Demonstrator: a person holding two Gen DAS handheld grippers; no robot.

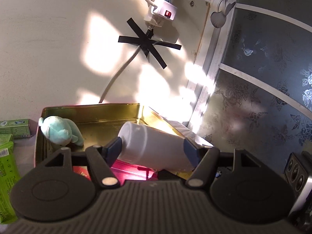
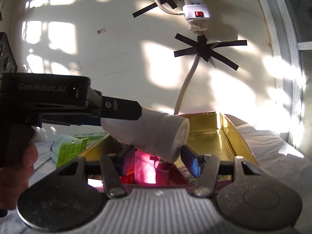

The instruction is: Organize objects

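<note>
White bottle [image 1: 154,146], capped, tilted

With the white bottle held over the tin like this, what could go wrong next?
1. The left tool holds the white bottle tilted and across its smooth body, so it might slip or swing.
2. If released here, the bottle may roll inside the gold tin and knock the teal plush toy.
3. The right tool is open just below the bottle's end and could bump it.
</note>
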